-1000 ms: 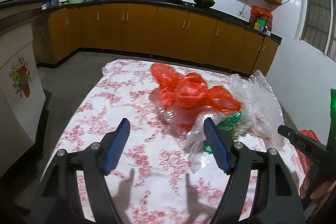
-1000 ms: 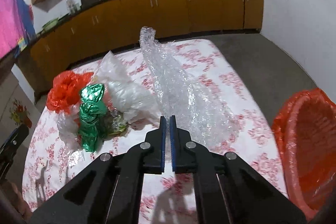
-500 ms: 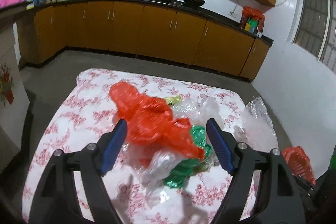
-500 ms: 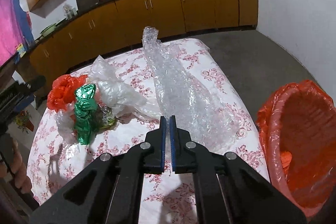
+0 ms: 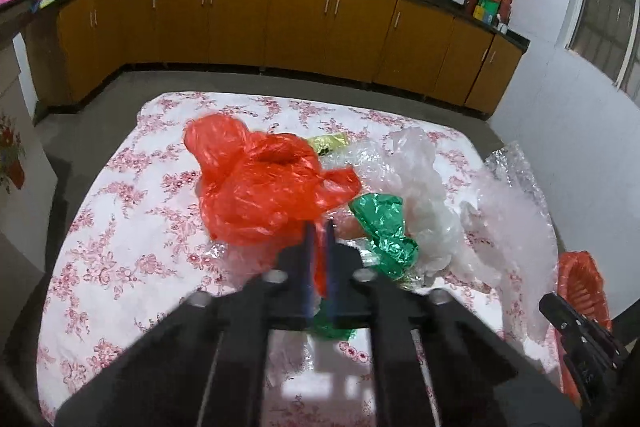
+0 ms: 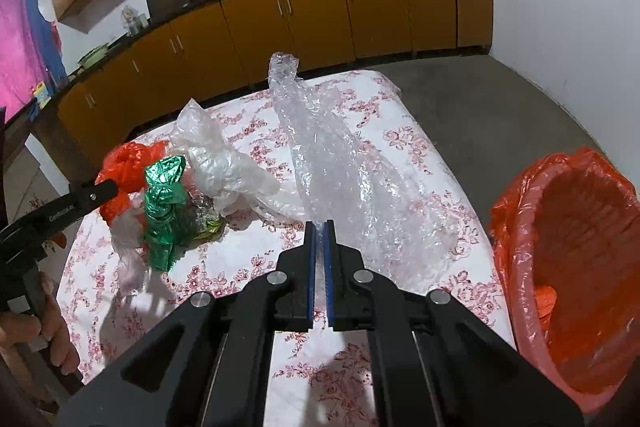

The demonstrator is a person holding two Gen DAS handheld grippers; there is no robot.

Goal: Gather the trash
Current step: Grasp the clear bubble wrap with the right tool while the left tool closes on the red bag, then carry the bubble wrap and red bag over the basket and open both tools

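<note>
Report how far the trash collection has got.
Early stage. The bin lined with an orange bag holds only an orange scrap. In hand: the left gripper is shut on the red plastic bag, and the right gripper pinches the bubble wrap. The green foil and clear bag lie on the table.

Both wrist views look steeply down along their own fingers at close range. The left one faces the red plastic bag (image 5: 256, 183) from the worktop's (image 5: 120, 251) near edge; the right one faces the bubble wrap (image 6: 340, 167). Both share the trash heap, the red-lined bin (image 6: 568, 267) and the cabinets (image 5: 304, 23) behind.
</note>
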